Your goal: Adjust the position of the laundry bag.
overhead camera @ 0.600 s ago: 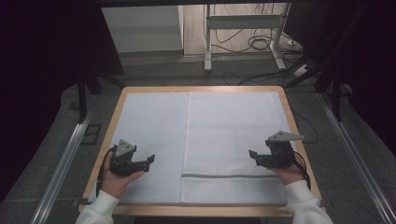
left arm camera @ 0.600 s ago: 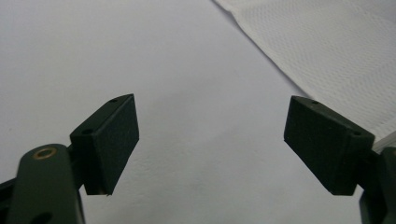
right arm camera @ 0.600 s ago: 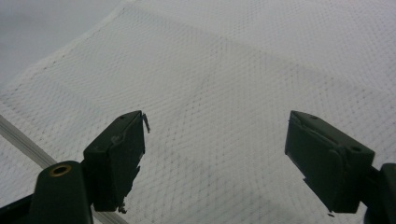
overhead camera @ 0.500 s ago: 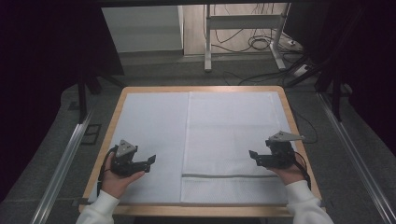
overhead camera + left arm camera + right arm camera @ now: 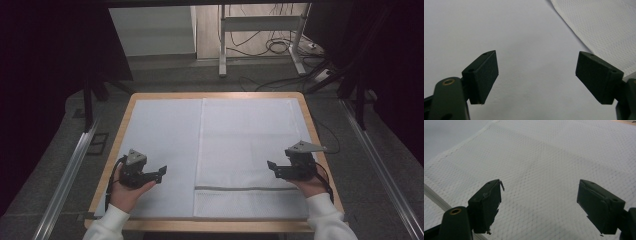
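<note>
A white mesh cloth (image 5: 250, 150) with a grey band near its front lies flat on the right half of the table; its weave shows in the right gripper view (image 5: 554, 160), and its left edge (image 5: 599, 27) in the left gripper view. My left gripper (image 5: 161, 172) is held low over the plain white sheet (image 5: 162, 135), left of the cloth, open and empty (image 5: 536, 77). My right gripper (image 5: 272, 168) hovers over the cloth's right part, open with nothing between its jaws (image 5: 539, 200).
The wooden table rim (image 5: 120, 130) frames the sheet. Metal rails (image 5: 70, 170) run along both sides on the floor. A metal stand and loose cables (image 5: 280, 47) sit beyond the far edge. Dark curtains hang left and right.
</note>
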`<state>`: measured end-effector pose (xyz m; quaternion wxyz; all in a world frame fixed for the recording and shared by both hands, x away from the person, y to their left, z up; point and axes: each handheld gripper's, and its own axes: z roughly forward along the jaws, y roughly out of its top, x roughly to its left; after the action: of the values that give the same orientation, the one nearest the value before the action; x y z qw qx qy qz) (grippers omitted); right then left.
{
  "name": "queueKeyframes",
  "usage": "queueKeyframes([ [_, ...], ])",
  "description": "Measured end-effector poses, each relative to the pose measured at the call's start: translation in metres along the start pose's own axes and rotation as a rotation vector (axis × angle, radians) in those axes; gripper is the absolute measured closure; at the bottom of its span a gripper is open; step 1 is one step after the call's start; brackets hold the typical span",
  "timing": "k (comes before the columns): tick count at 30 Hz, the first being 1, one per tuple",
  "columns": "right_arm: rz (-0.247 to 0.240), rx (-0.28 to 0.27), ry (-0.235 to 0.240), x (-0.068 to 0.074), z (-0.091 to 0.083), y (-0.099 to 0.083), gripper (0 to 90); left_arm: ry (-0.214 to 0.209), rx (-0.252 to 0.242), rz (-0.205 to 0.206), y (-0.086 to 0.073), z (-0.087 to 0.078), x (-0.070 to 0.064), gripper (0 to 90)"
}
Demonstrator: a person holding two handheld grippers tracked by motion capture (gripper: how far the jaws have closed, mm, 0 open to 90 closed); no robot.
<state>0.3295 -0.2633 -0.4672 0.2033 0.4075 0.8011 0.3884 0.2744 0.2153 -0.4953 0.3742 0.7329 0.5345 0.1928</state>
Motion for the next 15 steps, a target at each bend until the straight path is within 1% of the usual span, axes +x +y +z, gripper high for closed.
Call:
queueKeyframes([
  [6,-0.005,-0.014,-0.016,-0.002,-0.002,-0.001,18.7,-0.017,0.007,-0.002,0.003,-0.001,-0.004,19.2],
  [7,-0.005,-0.015,-0.017,-0.003,-0.002,-0.001,18.6,-0.024,0.004,0.002,0.004,-0.001,-0.005,19.2],
  [9,0.002,-0.017,-0.02,-0.003,-0.002,-0.001,18.5,-0.025,0.002,0.002,0.006,-0.001,-0.006,19.1],
  [11,0.004,-0.018,-0.026,-0.004,-0.002,-0.001,18.4,-0.029,-0.005,-0.009,0.008,0.0,-0.005,19.1],
  [12,0.005,-0.019,-0.027,-0.004,-0.002,-0.001,18.4,-0.029,-0.005,-0.009,0.008,0.0,-0.005,19.2],
  [13,0.007,-0.022,-0.028,-0.004,-0.003,-0.001,18.5,-0.038,-0.013,-0.01,0.011,0.0,-0.006,19.6],
  [15,0.006,-0.026,-0.03,-0.005,-0.003,-0.001,18.5,-0.041,-0.025,-0.003,0.013,0.001,-0.008,20.3],
])
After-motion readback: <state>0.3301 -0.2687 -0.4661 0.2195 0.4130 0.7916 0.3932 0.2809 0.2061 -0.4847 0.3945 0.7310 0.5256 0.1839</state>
